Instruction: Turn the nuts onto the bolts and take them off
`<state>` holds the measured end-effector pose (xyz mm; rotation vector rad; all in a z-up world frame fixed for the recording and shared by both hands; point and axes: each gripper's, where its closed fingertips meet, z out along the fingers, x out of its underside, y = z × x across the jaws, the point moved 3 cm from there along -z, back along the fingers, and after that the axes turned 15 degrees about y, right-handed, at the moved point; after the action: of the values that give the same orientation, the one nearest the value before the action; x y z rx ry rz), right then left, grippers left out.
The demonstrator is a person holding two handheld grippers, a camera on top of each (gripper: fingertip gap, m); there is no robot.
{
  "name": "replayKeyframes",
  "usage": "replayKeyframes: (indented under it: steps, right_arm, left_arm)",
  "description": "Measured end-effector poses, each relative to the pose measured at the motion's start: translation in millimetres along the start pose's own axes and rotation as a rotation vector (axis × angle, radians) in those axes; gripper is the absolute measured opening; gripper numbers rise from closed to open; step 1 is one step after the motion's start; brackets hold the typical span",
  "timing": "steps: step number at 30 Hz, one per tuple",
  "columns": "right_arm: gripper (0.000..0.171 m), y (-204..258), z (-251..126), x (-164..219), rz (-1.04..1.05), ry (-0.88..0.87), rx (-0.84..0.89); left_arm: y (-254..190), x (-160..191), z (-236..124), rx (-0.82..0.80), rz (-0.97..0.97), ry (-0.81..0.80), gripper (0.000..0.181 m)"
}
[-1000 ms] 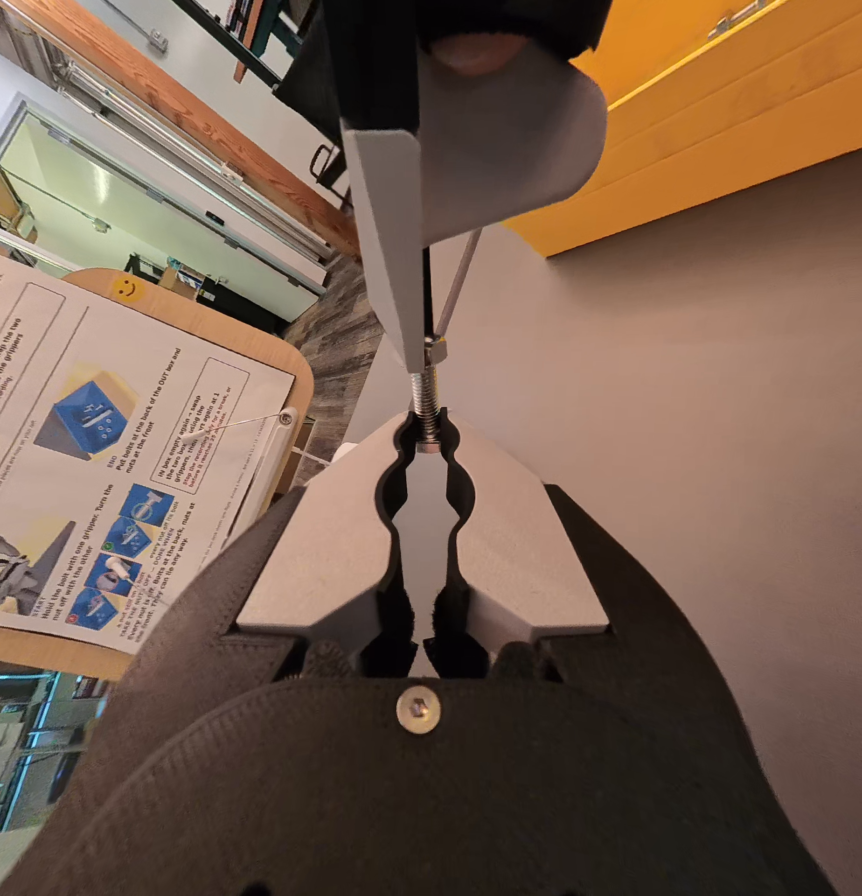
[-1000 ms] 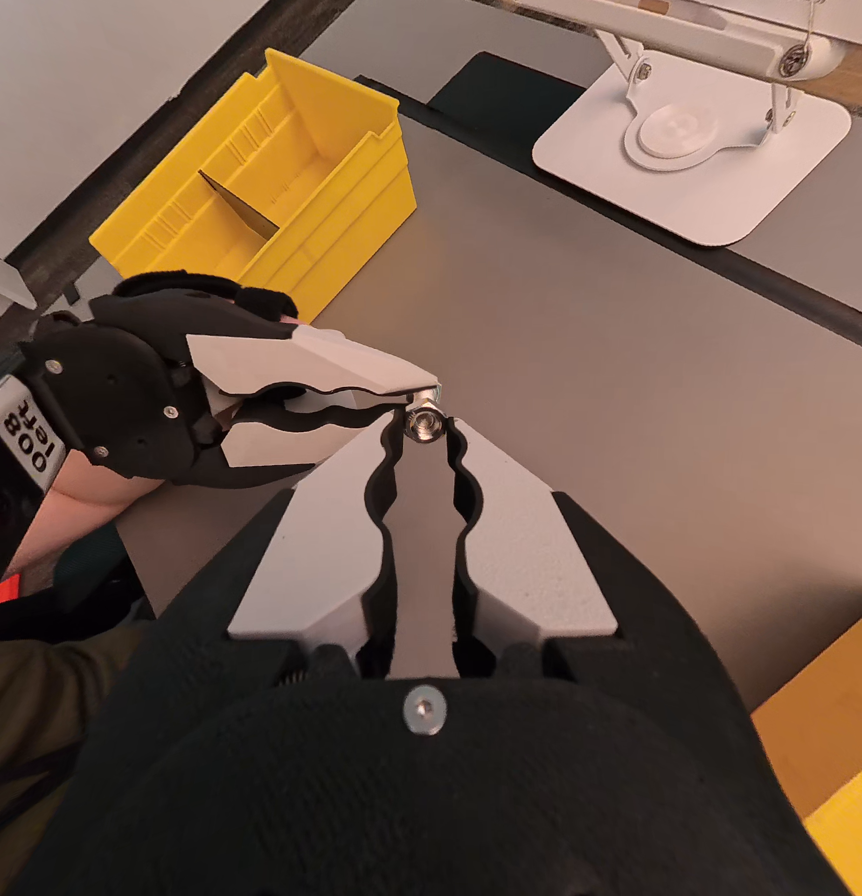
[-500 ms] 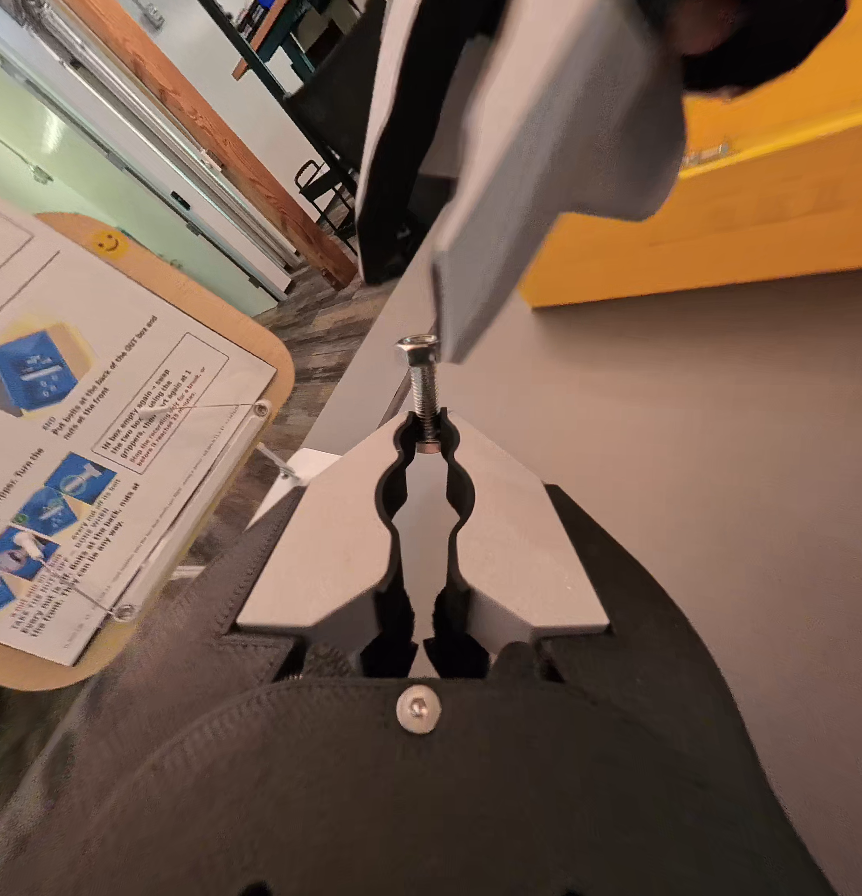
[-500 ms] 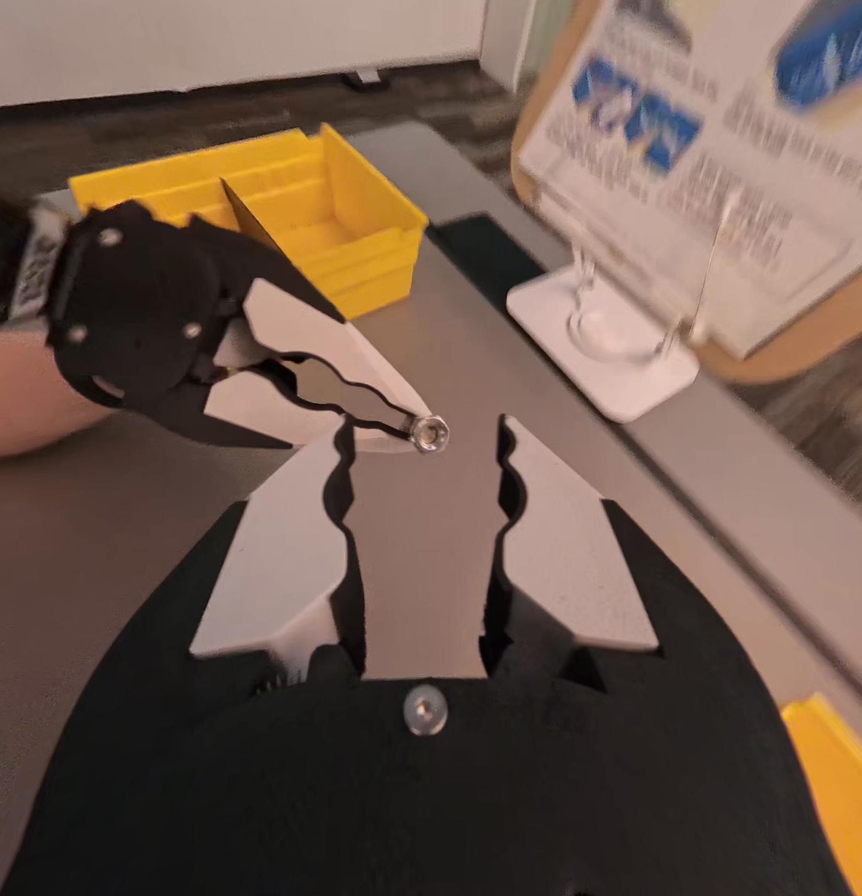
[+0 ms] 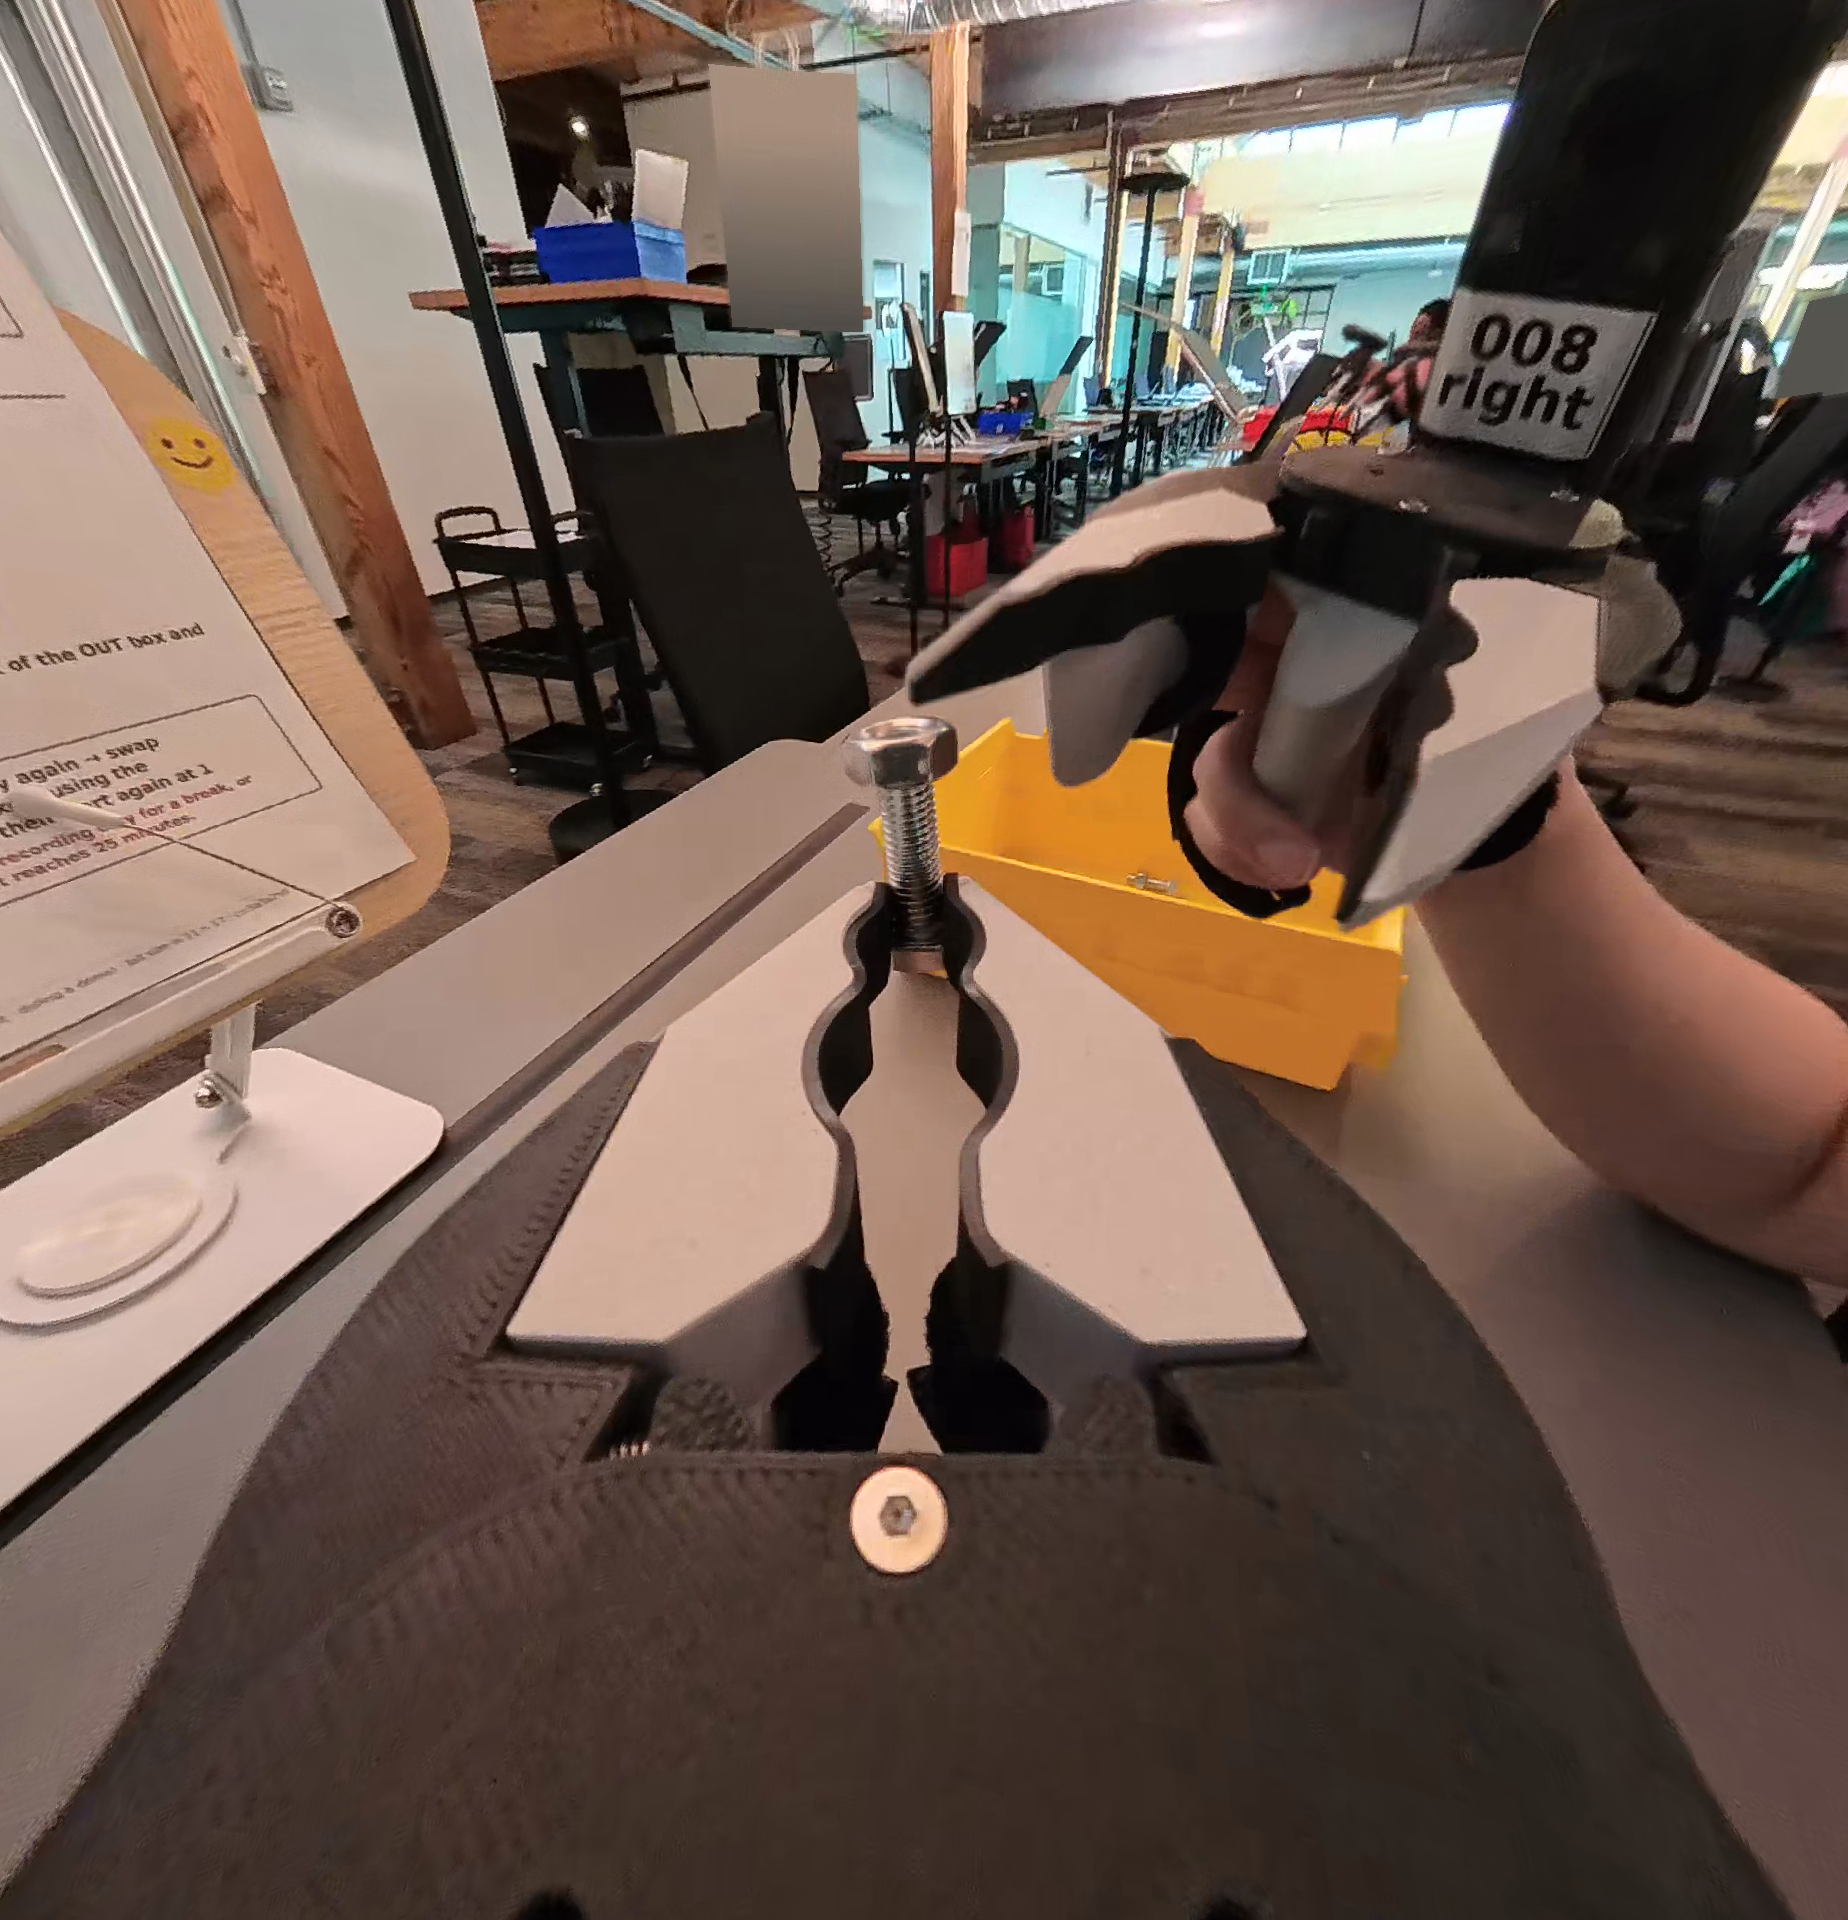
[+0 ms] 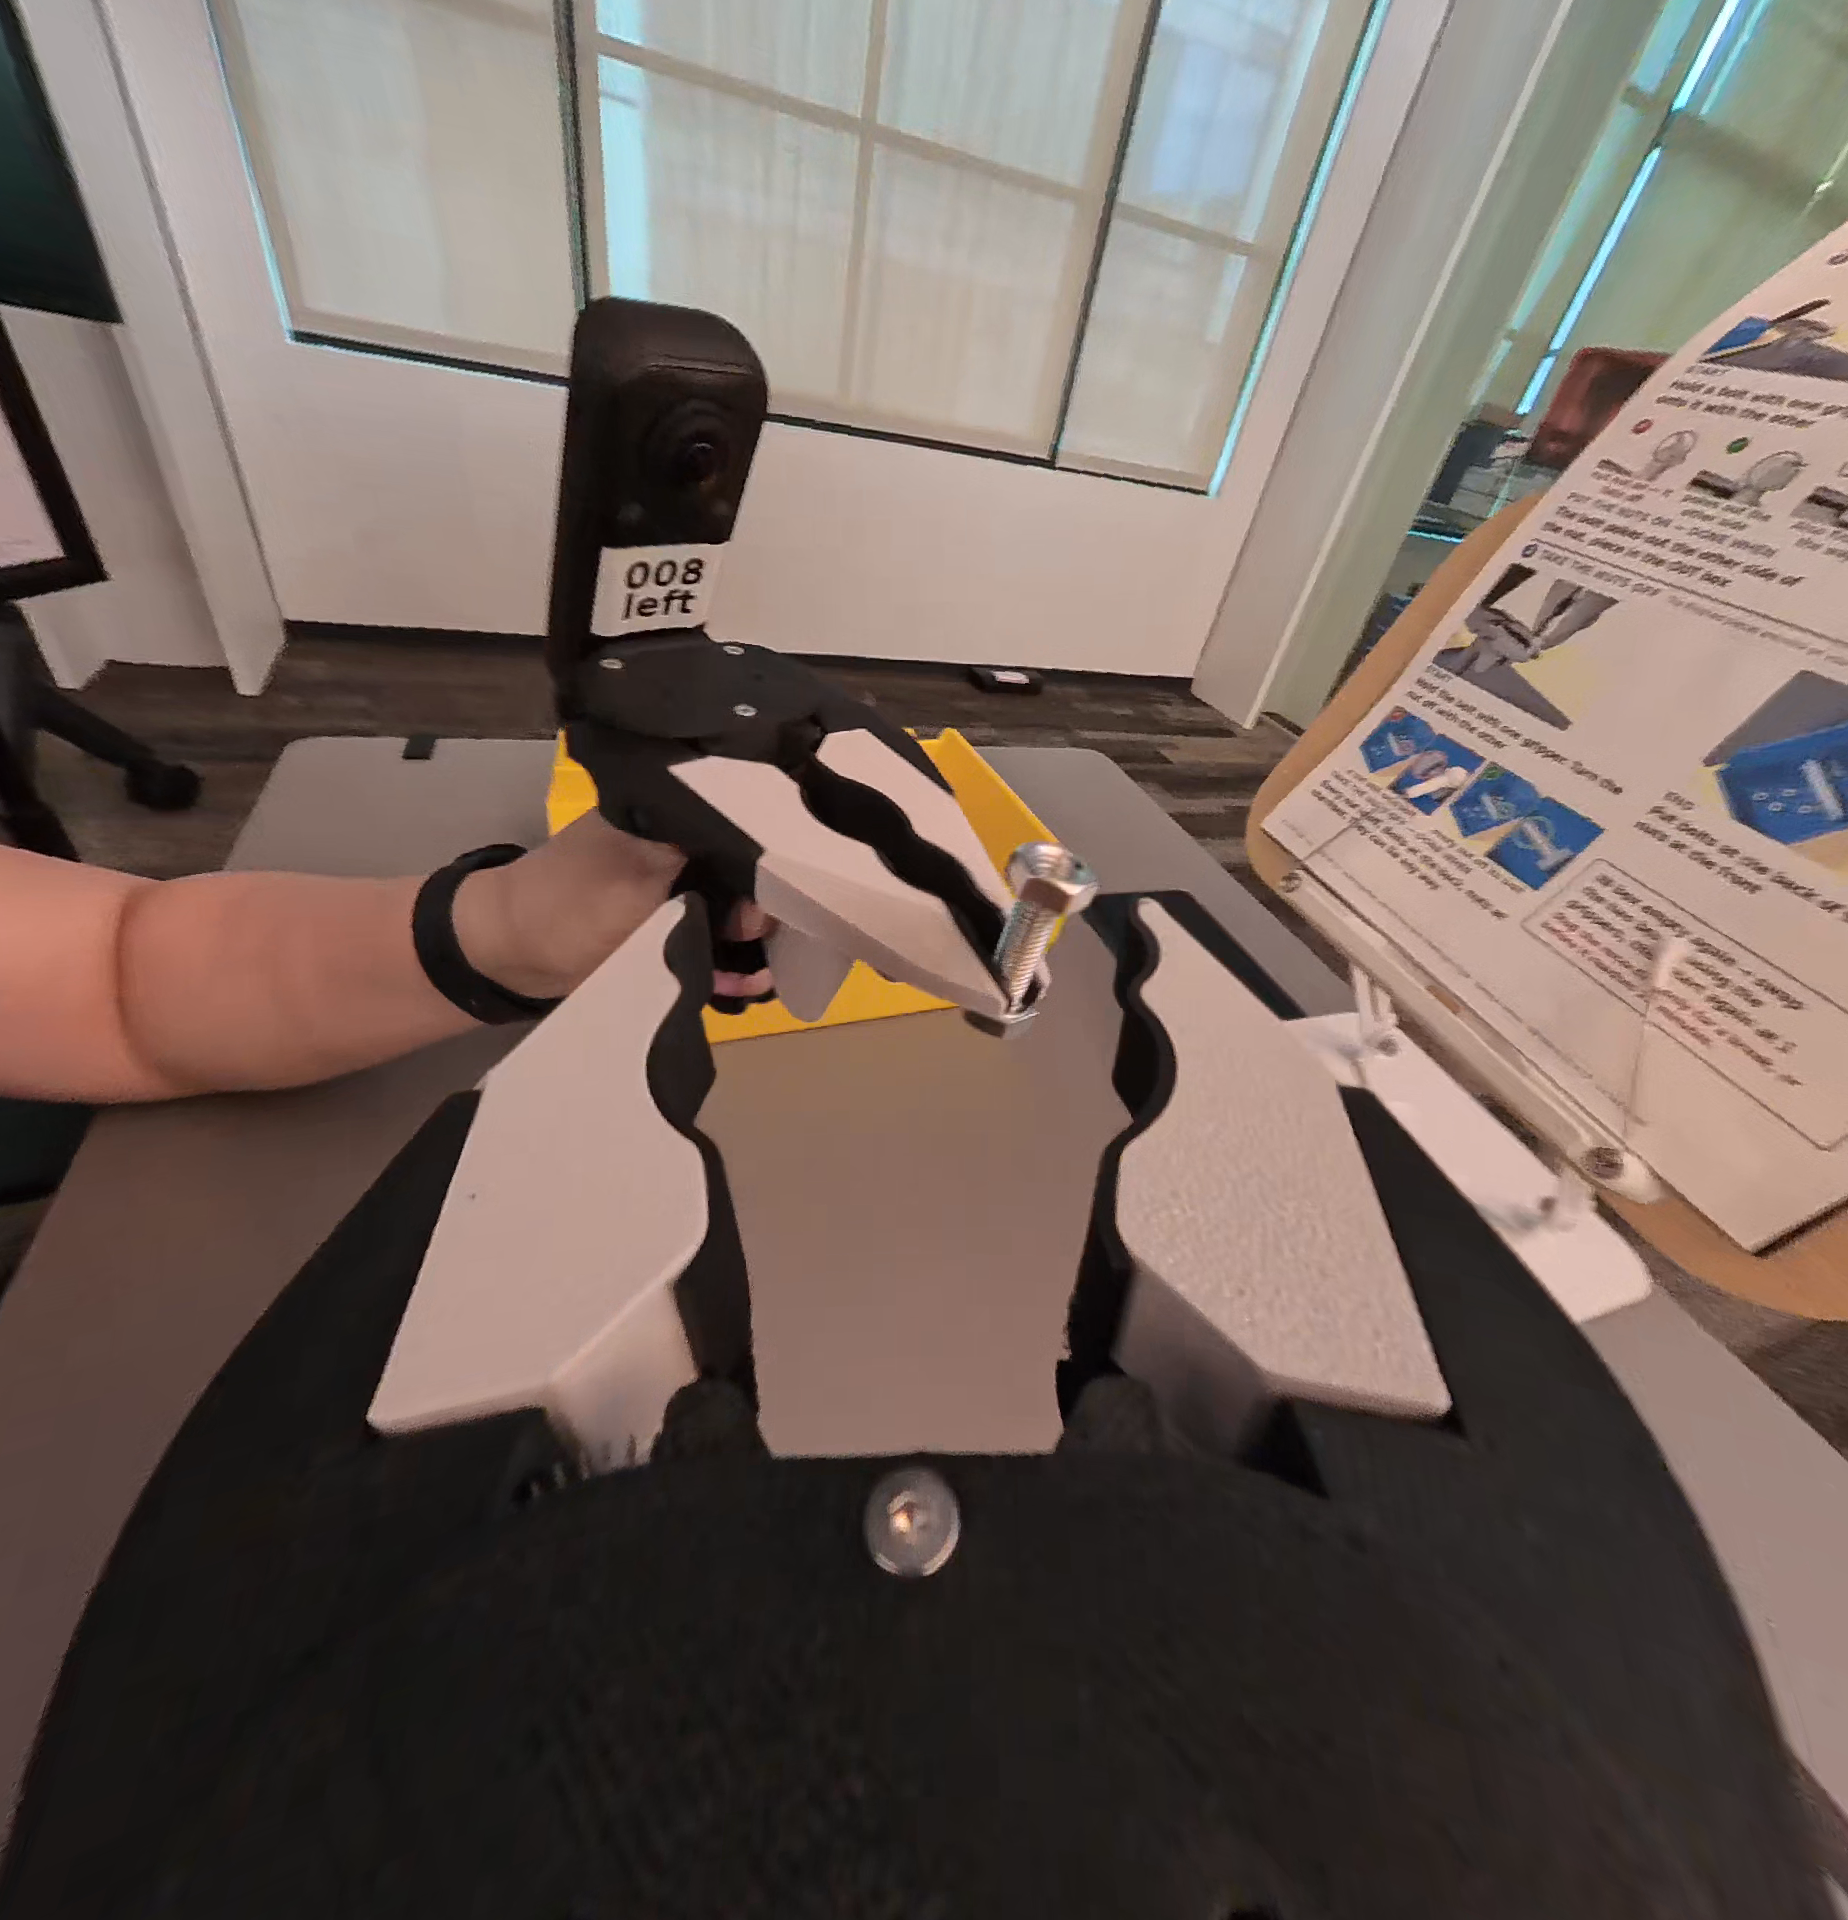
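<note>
While the left gripper (image 5: 915, 935) in the left wrist view pinches the bolt (image 5: 902, 821) by the very bottom of its thread, its jaws nearly closed around the shank in the foremost notch, the bolt stands upright with its hex head on top, and that shallow hold is the main hazard: a sideways push on the head could lever the bolt out of the notch or tip it. A nut seems to sit at the thread's lower end between the fingertips, though I cannot tell it clearly. Beyond it the right gripper (image 5: 1200, 790) hangs above and to the right, jaws spread wide and holding nothing, over the yellow bin (image 5: 1190, 935), where a small fastener (image 5: 1152, 884) lies. In the right wrist view the right gripper (image 6: 899, 935) is wide open and empty, the bolt (image 6: 1034, 935) sitting between its fingertips, tilted slightly with the head toward the instruction board (image 6: 1626, 831). If these jaws close on the head off-centre, or twist before they seat on the flats, the bolt may cock in the left gripper (image 6: 1003, 987), slip free and drop to the grey table (image 6: 899, 1195), or roll away from the bin (image 6: 993, 790).
</note>
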<state>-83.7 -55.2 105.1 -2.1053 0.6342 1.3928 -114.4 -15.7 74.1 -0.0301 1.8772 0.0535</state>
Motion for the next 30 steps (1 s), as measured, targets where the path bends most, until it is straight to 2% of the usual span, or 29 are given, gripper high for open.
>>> replayKeyframes:
  steps: [15, 21, 26, 30]
  right_arm:
    - [0.076, 14, 7, -1, -0.056, 0.026, -0.02]
    - [0.075, 7, 7, 0, -0.072, 0.03, 0.039]
    - [0.086, 6, 11, 2, -0.063, 0.037, 0.044]
    - [0.085, 13, 11, 3, -0.098, 0.074, 0.028]
  left_arm:
    - [2, -2, -4, -0.019, 0.001, -0.003, 0.007]
    - [3, -2, -4, -0.012, -0.008, -0.006, 0.007]
    - [-2, -2, -1, 0.003, 0.003, 0.004, 0.007]
    - [1, -1, -2, -0.016, 0.004, 0.009, 0.007]
